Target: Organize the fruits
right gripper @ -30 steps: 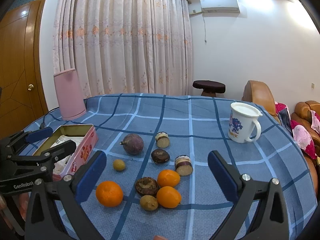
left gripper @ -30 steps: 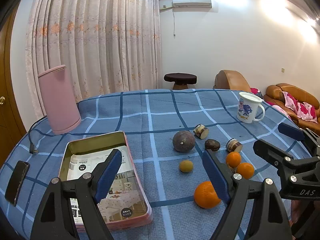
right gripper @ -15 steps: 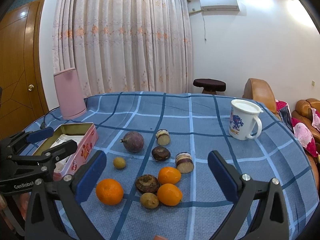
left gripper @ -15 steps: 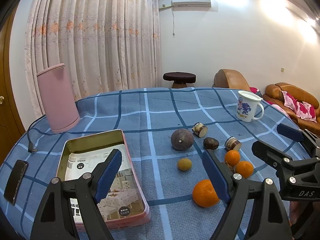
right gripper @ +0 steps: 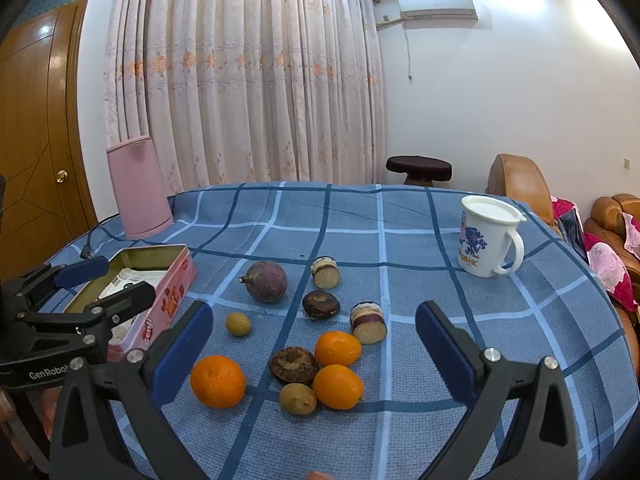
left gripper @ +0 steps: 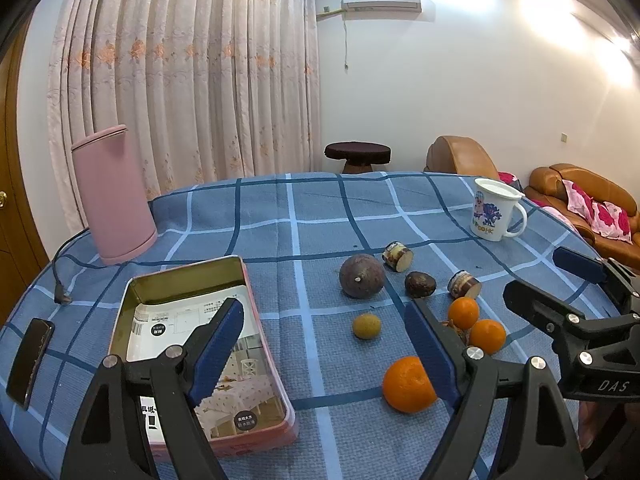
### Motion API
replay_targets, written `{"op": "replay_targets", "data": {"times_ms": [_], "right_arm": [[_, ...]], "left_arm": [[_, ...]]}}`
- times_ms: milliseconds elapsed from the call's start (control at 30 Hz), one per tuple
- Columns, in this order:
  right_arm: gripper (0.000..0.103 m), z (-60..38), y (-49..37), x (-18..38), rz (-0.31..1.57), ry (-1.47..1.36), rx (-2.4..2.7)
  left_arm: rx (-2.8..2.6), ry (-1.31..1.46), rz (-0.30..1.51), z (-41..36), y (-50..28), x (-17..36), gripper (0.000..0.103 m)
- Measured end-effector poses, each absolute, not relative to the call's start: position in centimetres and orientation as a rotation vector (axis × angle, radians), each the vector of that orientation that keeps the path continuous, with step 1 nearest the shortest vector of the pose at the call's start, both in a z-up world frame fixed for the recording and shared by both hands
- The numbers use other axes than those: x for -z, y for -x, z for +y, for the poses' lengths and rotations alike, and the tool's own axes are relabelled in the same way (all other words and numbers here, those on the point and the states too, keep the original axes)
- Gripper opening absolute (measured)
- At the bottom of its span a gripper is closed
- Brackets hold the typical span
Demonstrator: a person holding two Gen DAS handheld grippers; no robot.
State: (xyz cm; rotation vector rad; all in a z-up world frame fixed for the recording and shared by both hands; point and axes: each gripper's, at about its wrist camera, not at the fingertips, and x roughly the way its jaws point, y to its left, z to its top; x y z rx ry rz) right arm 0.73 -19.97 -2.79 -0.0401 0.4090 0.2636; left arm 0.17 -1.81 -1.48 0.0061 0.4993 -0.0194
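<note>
Fruits lie loose on the blue checked tablecloth: a large orange, two smaller oranges, a round purple fruit, small yellowish fruits, dark brown fruits and cut purple-skinned pieces. An open pink tin with paper inside sits at the left. My left gripper is open and empty, above the tin and the large orange. My right gripper is open and empty, above the fruit cluster.
A pink cylinder with a cable stands at the back left. A white printed mug stands at the back right. A phone lies near the left table edge. Sofas and a stool stand beyond the table.
Both grippers have drifted slightly, so the fruits and tin sit a little lower and nearer in view. Both stay open and nothing on the table has moved.
</note>
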Motion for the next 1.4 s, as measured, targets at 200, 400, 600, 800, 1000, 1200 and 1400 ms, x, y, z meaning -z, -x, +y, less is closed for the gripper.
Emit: {"op": "replay_targets", "data": {"times_ms": [200, 400, 600, 800, 1000, 1200, 1400], "right_arm": [[0.103, -20.0, -0.5, 3.2, 0.411, 0.036, -0.261], [0.103, -20.2, -0.5, 3.3, 0.417, 0.032, -0.261], [0.103, -20.5, -0.9, 3.4, 0.421, 0.031, -0.258], [0.103, -21.1, -1.5, 4.2, 0.446, 0.022, -0.237], [0.102, -22.4, -2.0, 5.8, 0.479, 0.016, -0.203], [0.083, -23.8, -3.3, 8.2, 0.577, -0.011, -0.201], [0.070, -23.5, -3.9, 9.0, 0.625, -0.004, -0.235]], "left_arm": [[0.020, -0.007, 0.505, -2.0, -0.2, 1.6, 0.084], [0.025, -0.008, 0.513, -2.1, -0.4, 1.7, 0.084], [0.029, -0.011, 0.521, -2.2, -0.5, 1.9, 0.084], [0.035, -0.011, 0.539, -2.3, -0.9, 2.5, 0.084], [0.072, -0.011, 0.561, -3.1, -1.1, 3.4, 0.084], [0.156, -0.038, 0.614, -5.2, -1.4, 5.4, 0.084], [0.211, -0.051, 0.664, -6.5, -2.1, 6.5, 0.084]]}}
